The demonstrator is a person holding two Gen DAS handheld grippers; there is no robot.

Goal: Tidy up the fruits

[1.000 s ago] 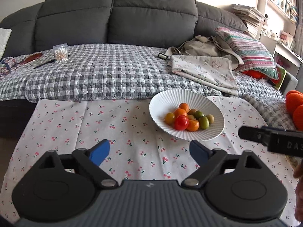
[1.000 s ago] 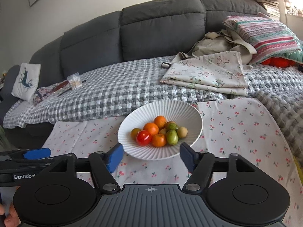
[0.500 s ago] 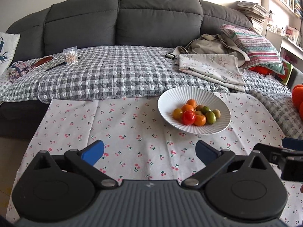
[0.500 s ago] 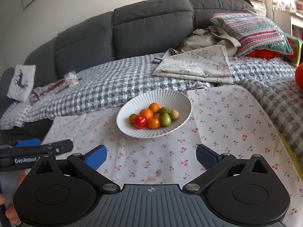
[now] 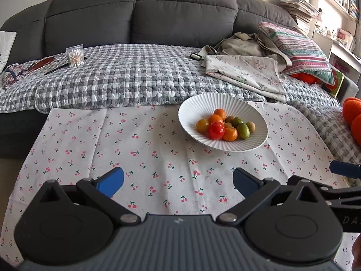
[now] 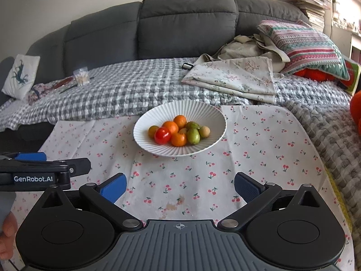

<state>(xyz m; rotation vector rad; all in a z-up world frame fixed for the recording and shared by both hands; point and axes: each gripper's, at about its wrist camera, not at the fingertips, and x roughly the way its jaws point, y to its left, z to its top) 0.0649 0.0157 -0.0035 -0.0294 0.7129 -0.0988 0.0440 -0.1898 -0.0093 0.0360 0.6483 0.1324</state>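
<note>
A white ribbed plate (image 5: pixel 196 106) (image 6: pixel 203 110) stands on the cherry-print cloth (image 5: pixel 146 158) (image 6: pixel 259 149). It holds several small fruits: a red tomato (image 5: pixel 216 130) (image 6: pixel 162 135), orange ones (image 5: pixel 215 119) (image 6: pixel 178 139), green ones (image 5: pixel 243 131) (image 6: pixel 193 136). My left gripper (image 5: pixel 178 181) is open and empty, well short of the plate. My right gripper (image 6: pixel 179 186) is open and empty, straight in front of the plate. Each gripper shows at the edge of the other's view.
A grey sofa (image 5: pixel 180 15) with a checked quilt (image 5: pixel 135 79) runs behind the table. On it lie folded floral cloth (image 5: pixel 246 72), a striped pillow (image 5: pixel 300 49) and a cotton-swab box (image 5: pixel 75 55). Orange objects (image 5: pixel 352 113) sit at the right edge.
Both grippers have drawn back from the plate, which now looks farther off. The right gripper's jaws opened wider. The fruits stay in the plate.
</note>
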